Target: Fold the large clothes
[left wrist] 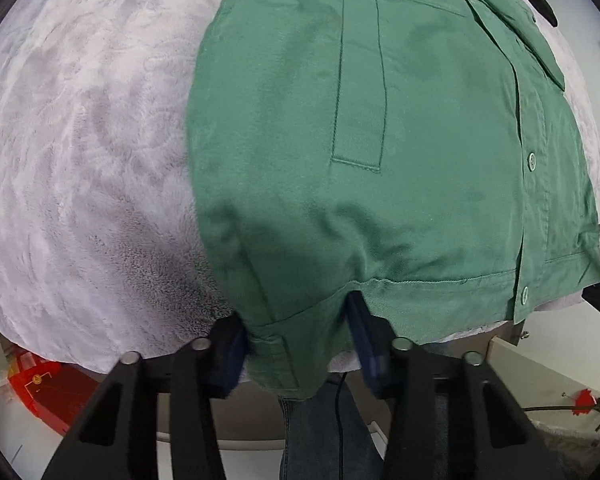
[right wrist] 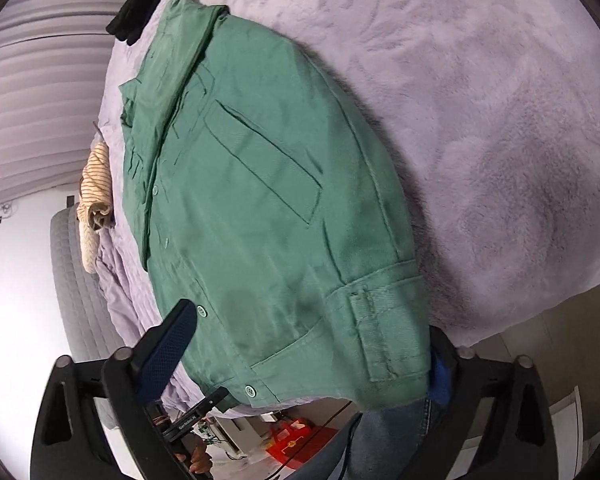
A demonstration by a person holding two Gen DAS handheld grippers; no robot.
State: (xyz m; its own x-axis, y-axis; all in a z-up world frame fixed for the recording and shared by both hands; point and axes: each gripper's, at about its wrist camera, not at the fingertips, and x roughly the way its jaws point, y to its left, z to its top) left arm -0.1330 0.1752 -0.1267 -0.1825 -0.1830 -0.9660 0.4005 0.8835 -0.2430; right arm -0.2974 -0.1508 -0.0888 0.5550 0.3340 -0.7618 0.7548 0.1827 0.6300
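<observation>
A green button-up work jacket (left wrist: 380,160) lies on a fluffy lilac blanket (left wrist: 80,140), its sides folded in and its hem towards me. In the left wrist view my left gripper (left wrist: 300,332) stands open, its two blue-padded fingers on either side of the hem's left corner, which hangs between them. In the right wrist view the jacket (right wrist: 268,200) fills the middle. My right gripper (right wrist: 304,360) is open wide, one pad at the buttoned placket and the other at the hem's strap corner, with the hem between them.
A striped beige garment (right wrist: 96,200) lies at the blanket's (right wrist: 480,120) far left edge beside a grey quilted surface (right wrist: 80,300). A black item (right wrist: 136,16) lies at the far end. A red box (left wrist: 40,392) sits on the floor below the edge. A person's jeans (left wrist: 320,440) show below.
</observation>
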